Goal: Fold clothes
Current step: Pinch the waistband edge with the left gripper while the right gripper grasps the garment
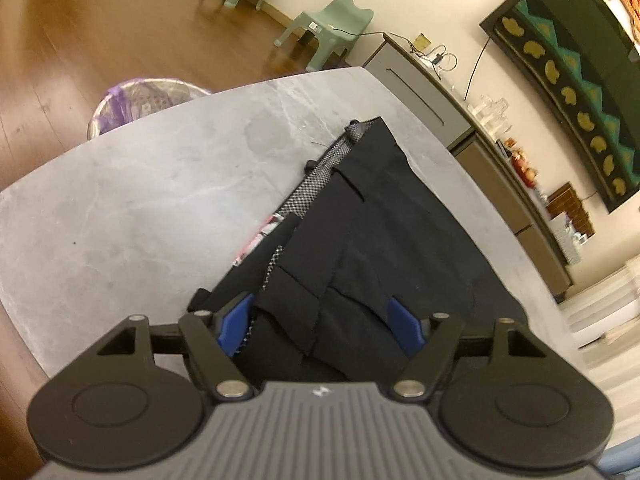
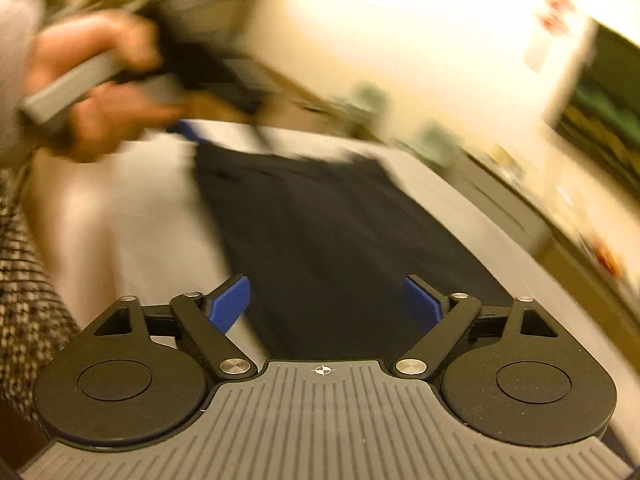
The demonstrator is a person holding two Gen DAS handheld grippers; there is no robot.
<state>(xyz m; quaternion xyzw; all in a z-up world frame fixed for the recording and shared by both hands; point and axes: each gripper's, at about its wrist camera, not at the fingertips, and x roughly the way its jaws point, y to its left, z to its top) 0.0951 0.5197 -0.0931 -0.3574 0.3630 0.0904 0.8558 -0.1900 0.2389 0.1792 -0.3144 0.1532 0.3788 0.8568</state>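
Both grippers' fingers spread, left (image 1: 320, 324), right (image 2: 326, 304), over black garment (image 1: 360, 232); no legible writing.

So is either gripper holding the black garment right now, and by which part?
Nothing is held. The left gripper is open over the black garment, pads not pressing it. The right gripper is open too, with nothing between its fingers.
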